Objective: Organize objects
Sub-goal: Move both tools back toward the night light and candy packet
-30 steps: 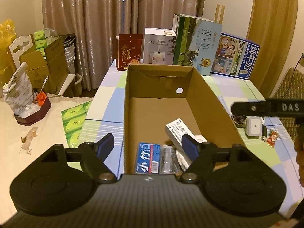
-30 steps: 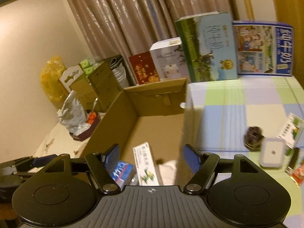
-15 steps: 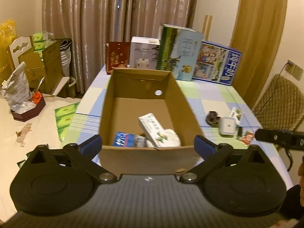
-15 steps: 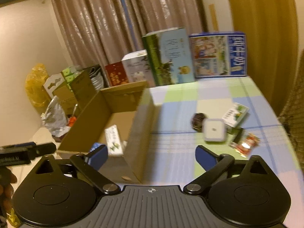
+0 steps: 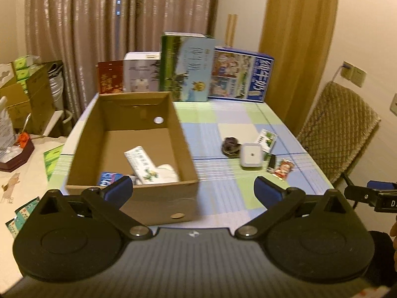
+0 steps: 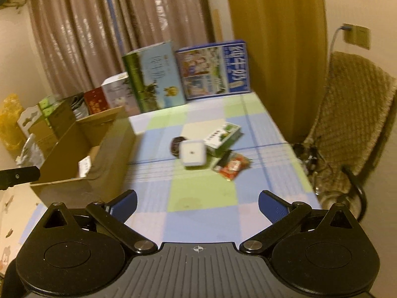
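An open cardboard box stands on the left of the checked table. In it lie a white-green carton, a blue packet and a white cloth. On the table right of it lie a dark round thing, a white square device, a green-white carton, a black stick and a red snack packet. My left gripper is open and empty near the box's front. My right gripper is open and empty, well short of the loose items.
Tall printed cartons stand along the table's far edge before curtains. A woven chair stands at the right. Boxes and tissue packs are stacked left of the table.
Both grippers have drawn back from over the box and opened wider. The right one has swung right, so the loose items on the table now lie ahead of it.
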Motion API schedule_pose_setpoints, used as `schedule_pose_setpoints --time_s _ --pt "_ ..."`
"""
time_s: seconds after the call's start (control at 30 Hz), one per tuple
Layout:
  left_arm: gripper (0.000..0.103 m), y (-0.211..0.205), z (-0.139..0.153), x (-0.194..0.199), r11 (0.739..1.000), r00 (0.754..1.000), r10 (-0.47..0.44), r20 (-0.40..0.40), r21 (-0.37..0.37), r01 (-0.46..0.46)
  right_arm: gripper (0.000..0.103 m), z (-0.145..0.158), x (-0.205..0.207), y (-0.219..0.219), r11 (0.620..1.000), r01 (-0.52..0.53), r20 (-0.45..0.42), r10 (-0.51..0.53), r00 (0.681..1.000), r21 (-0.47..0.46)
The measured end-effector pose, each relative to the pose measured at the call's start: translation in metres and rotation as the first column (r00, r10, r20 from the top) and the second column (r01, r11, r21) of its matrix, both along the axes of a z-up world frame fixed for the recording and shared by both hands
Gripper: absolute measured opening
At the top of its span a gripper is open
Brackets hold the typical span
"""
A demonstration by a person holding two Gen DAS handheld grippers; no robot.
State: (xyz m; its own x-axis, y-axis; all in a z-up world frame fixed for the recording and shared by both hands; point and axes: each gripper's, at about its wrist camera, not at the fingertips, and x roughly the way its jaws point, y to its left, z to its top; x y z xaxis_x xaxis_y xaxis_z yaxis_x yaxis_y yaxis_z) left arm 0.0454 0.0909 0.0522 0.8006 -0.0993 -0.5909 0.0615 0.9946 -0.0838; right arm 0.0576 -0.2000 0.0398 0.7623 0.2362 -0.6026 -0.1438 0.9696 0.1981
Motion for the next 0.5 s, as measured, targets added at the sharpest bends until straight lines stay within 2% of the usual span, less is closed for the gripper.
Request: schedule_pose_setpoints --time_s 0.5 --pt "0.102 -0.049 -0.007 0.015 0.996 0.996 -0.083 -0.021 0.022 0.083 0.101 0.001 0.003 -0.038 0.997 0.059 0.004 -0.059 0.998 0.055"
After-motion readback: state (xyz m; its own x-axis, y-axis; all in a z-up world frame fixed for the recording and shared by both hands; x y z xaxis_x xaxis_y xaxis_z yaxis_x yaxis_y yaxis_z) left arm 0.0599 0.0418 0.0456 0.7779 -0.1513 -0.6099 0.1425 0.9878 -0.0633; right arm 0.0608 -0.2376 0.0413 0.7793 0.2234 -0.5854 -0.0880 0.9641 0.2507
